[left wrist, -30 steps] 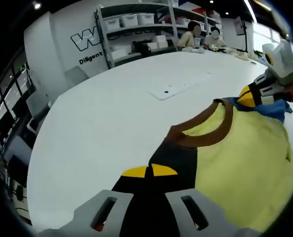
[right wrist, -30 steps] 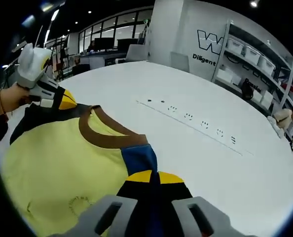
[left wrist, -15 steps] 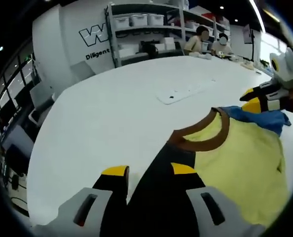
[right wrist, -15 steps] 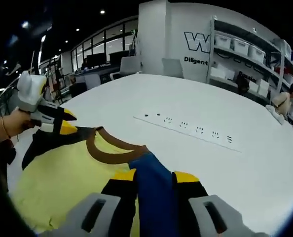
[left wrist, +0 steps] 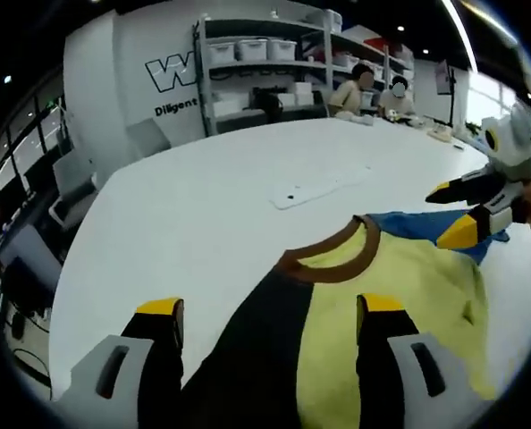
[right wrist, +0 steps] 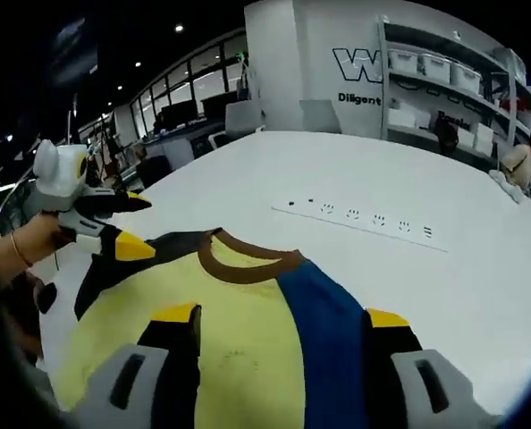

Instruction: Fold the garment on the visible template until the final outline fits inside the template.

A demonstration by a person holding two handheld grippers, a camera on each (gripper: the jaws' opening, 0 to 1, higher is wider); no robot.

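Both of your grippers are wide open, nothing held. In the left gripper view the left gripper [left wrist: 265,317] has its jaws spread over the black sleeve [left wrist: 248,349], and in the right gripper view the right gripper [right wrist: 282,317] straddles the blue sleeve [right wrist: 332,331]. The garment [left wrist: 373,313], a yellow tee with a brown collar [left wrist: 332,259], lies flat at the near edge of the white table [left wrist: 203,206], sleeves spread out to either side. I can't make out any template outline under or around it, so you have nothing to check the fit against. Risks as I read it: fold without locating the outline and the final shape lands off it. Grab only the top layer at a sleeve and the body drags and bunches instead of folding clean. The hem sits close to the near table edge, so pulling toward yourself could slide fabric off the edge. Unequal lift between your two hands would skew the fold line. Further out, mid-table, there's an inset socket strip [right wrist: 364,216], well apart from the shirt; keep the cloth off it. At the far edge, shelving with bins [left wrist: 248,63] and seated people [left wrist: 373,85], not a factor.
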